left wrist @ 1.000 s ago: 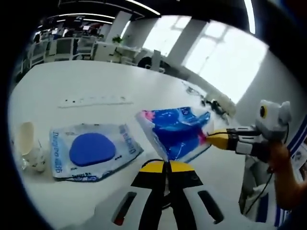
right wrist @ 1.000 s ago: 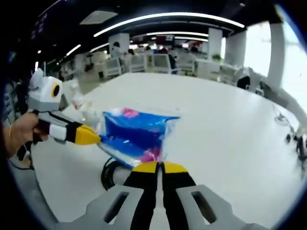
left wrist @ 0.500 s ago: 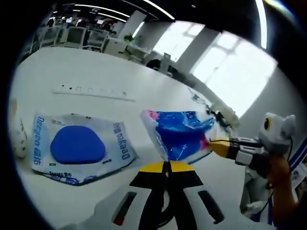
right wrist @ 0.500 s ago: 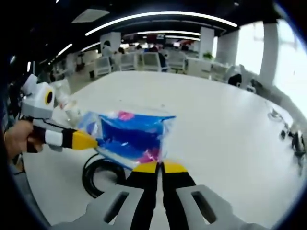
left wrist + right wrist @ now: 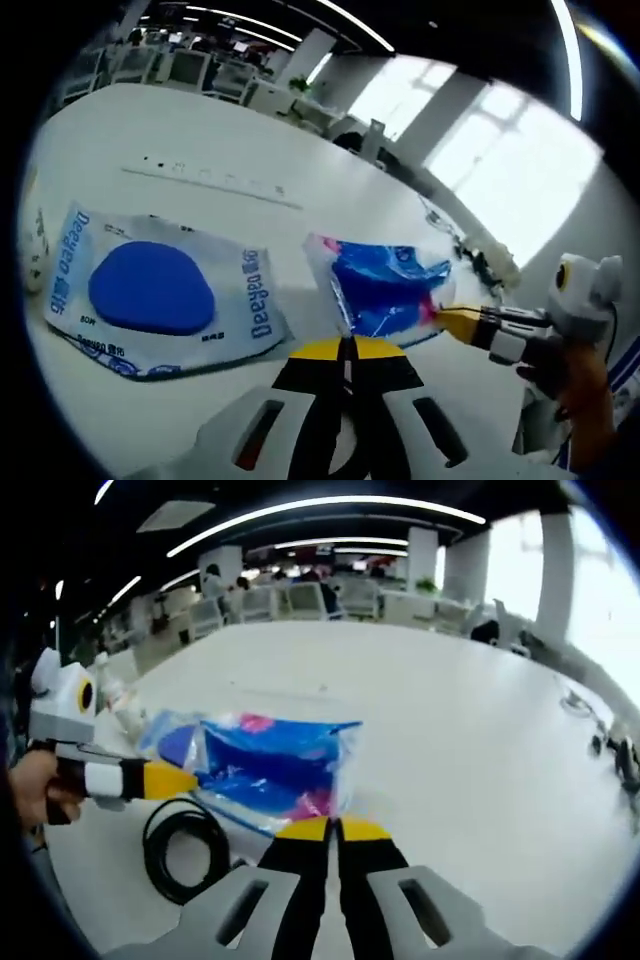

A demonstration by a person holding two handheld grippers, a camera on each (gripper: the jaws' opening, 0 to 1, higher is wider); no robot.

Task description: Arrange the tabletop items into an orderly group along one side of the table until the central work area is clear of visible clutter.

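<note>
1. Left gripper (image 5: 343, 345): jaws closed together, pinching one edge of the blue plastic bag (image 5: 385, 292). Seen from the right gripper view, it enters at the left (image 5: 195, 778), yellow tip against the bag's side.
2. Right gripper (image 5: 332, 827): jaws closed together, pinching the opposite edge of the same bag (image 5: 270, 765). Seen from the left gripper view, it enters at the right (image 5: 440, 316), a hand (image 5: 570, 375) behind it.
3. Blue plastic bag: held between both grippers, apparently just above the white table (image 5: 200, 130); not yet set down.
4. Flat packet with a blue oval (image 5: 150, 292): lying on the table near the bag, to its left in the left gripper view. It looks unsorted.
5. Black cable coil (image 5: 188, 848): on the table under the left gripper, near the table edge.
6. White power strip (image 5: 215, 180): lying further out on the table, well apart from the packet.
7. Small pale item (image 5: 35, 255): at the view's margin beside the packet; too blurred to identify.
8. Progress, as a judgement: early. Items lie scattered, no tidy group along one side is evident, and the bag, packet and cable all remain to be placed.
</note>
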